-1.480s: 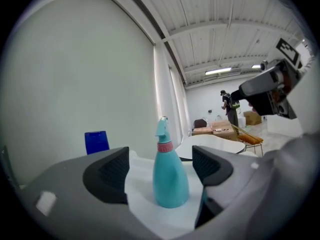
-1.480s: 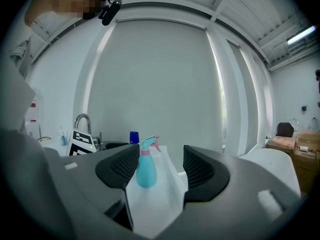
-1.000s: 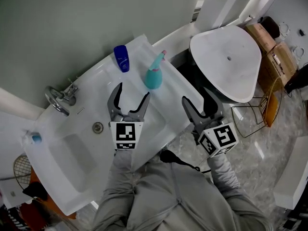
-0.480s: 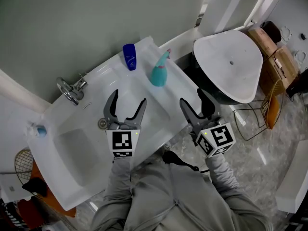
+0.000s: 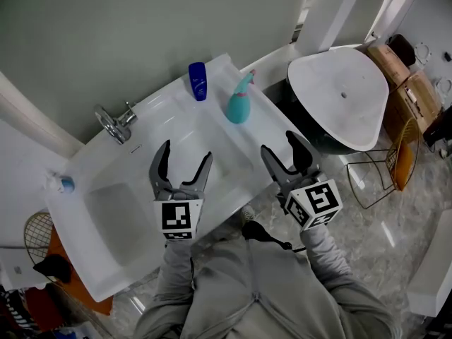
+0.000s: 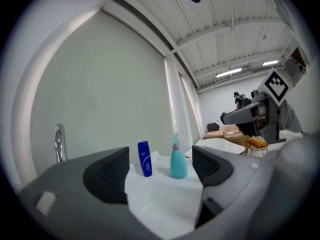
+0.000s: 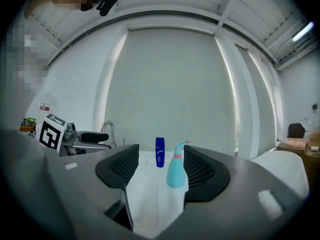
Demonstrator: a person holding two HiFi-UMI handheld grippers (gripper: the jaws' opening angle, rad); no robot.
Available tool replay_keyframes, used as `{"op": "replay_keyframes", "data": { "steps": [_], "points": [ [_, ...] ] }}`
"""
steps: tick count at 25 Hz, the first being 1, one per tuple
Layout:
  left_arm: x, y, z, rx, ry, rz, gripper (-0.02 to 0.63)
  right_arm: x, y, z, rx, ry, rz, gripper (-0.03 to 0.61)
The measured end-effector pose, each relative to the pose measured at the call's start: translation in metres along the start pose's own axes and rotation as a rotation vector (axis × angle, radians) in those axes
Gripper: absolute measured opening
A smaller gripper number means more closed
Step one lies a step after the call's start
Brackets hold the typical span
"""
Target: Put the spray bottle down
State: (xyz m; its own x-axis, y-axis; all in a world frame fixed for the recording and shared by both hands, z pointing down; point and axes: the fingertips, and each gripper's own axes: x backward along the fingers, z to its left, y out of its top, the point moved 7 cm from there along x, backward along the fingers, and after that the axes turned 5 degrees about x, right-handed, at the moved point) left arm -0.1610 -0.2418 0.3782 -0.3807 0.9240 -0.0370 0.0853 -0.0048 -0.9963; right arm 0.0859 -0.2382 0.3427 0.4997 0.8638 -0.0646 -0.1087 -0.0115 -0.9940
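The teal spray bottle (image 5: 239, 106) with a pink trigger head stands upright on the white counter (image 5: 272, 129) beside the basin, untouched. It also shows in the left gripper view as the spray bottle (image 6: 178, 162) and in the right gripper view as the spray bottle (image 7: 176, 169). My left gripper (image 5: 185, 157) hovers over the basin, open and empty, well short of the bottle. My right gripper (image 5: 281, 148) is open and empty too, held at the counter's front edge to the right of the bottle.
A dark blue bottle (image 5: 198, 81) stands at the back of the counter, left of the spray bottle. A chrome faucet (image 5: 116, 122) sits at the basin's back left. A large round white tub (image 5: 342, 94) stands right of the counter, with wire racks and boxes (image 5: 406, 97) beyond.
Both grippers have drawn back from the spray bottle toward the person. The left one was close to the bottle a second ago. The bottle itself has stayed standing on the counter.
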Motion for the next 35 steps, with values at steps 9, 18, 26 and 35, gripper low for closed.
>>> {"op": "replay_keyframes", "data": {
  "steps": [9, 18, 26, 35],
  "points": [
    [0.036, 0.006, 0.000, 0.024, 0.047, -0.014, 0.419, 0.006, -0.003, 0.017, 0.013, 0.024, -0.002, 0.262],
    [0.053, 0.019, -0.006, 0.014, 0.058, -0.049, 0.419, 0.016, -0.001, 0.024, 0.025, 0.019, -0.011, 0.262],
    [0.062, 0.025, -0.014, 0.011, 0.046, -0.066, 0.419, 0.029, 0.000, 0.024, 0.023, 0.009, -0.017, 0.261],
    [0.070, 0.028, -0.019, 0.009, 0.050, -0.056, 0.419, 0.039, 0.001, 0.025, 0.029, 0.002, -0.027, 0.261]
  ]
}}
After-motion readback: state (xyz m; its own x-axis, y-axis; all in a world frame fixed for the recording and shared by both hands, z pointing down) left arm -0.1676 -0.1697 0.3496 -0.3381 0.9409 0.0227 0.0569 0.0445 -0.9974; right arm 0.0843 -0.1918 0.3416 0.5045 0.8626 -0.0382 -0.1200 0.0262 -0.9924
